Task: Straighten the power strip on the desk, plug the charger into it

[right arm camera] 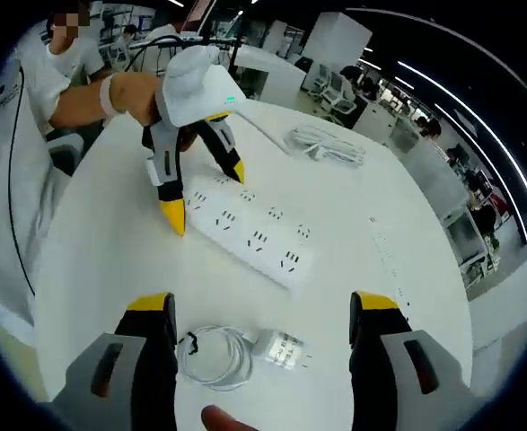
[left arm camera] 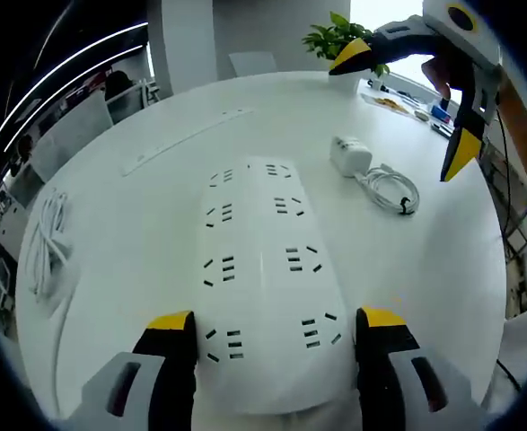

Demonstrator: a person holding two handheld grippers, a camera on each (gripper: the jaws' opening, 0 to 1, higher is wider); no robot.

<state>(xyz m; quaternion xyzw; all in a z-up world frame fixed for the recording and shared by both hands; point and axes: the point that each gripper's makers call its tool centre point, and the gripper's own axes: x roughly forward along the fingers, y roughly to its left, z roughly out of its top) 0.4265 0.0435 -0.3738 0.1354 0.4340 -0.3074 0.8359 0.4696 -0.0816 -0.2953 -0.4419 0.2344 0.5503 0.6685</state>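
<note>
Jaws of the left gripper [left arm camera: 274, 334] are spread wide and set astride the near end of the strip [left arm camera: 263, 269], one yellow tip on each long side; whether the tips touch its edges cannot be told. The strip, white with two rows of sockets, lies flat on the round white table [left arm camera: 155, 189]. In the right gripper view the same left gripper [right arm camera: 205, 190] is seen pointing steeply down over one end of the strip [right arm camera: 250, 229], held by a hand [right arm camera: 142, 94] with the forearm reaching in from the left. The right gripper [right arm camera: 261, 310] is held open above the table with nothing between its jaws; just ahead of it lies the charger [right arm camera: 281, 346] with its coiled cable [right arm camera: 214, 355]. In the left gripper view the right gripper [left arm camera: 407, 99] is seen hanging open above the charger [left arm camera: 350, 154], which rests on the table beside the far end of the strip, apart from it, its cable [left arm camera: 393, 190] coiled next to it. A second bundle of white cable [left arm camera: 46, 241] lies near the table's edge, well apart from the strip.
</note>
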